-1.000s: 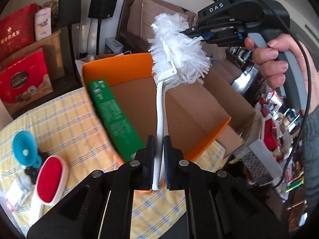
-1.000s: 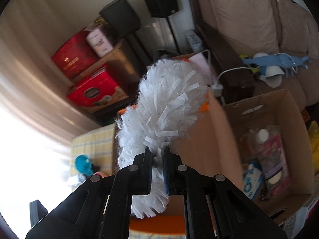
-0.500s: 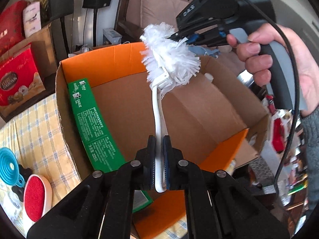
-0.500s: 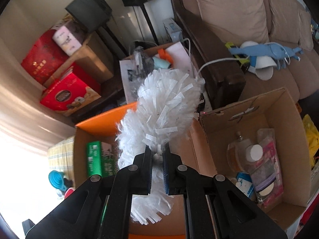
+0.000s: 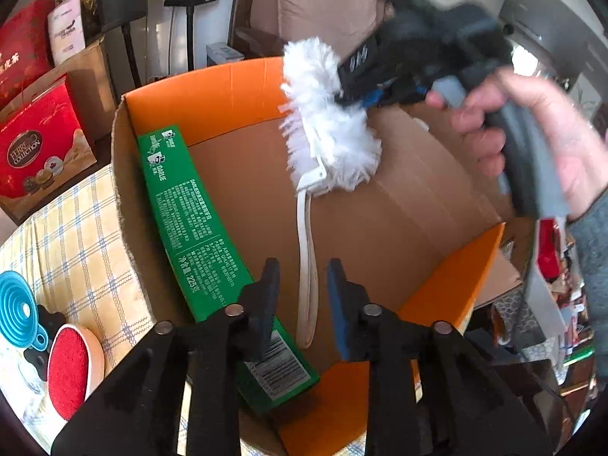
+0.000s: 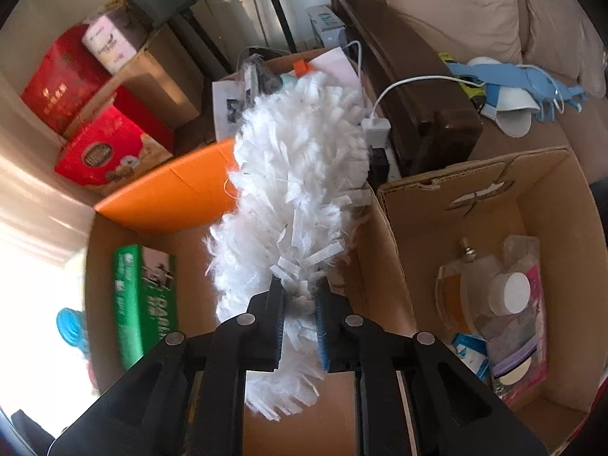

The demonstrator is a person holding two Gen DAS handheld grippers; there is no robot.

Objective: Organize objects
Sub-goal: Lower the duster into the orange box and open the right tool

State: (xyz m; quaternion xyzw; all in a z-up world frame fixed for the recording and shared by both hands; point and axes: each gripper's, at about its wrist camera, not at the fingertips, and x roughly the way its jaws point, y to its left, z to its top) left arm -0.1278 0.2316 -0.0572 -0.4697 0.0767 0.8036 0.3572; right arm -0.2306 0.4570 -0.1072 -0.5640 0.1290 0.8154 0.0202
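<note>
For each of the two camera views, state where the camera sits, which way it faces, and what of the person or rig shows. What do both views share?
Left wrist: on the left gripper, facing down into the orange box; right gripper and hand visible.
Right wrist: on the right gripper, facing down over the duster; only its own fingers show.
Shared: duster, orange box, green carton.

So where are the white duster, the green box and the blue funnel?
white duster (image 5: 334, 129), left wrist view, fluffy head.
green box (image 5: 190, 212), left wrist view, printed long side.
blue funnel (image 5: 17, 313), left wrist view, ribbed cone.
</note>
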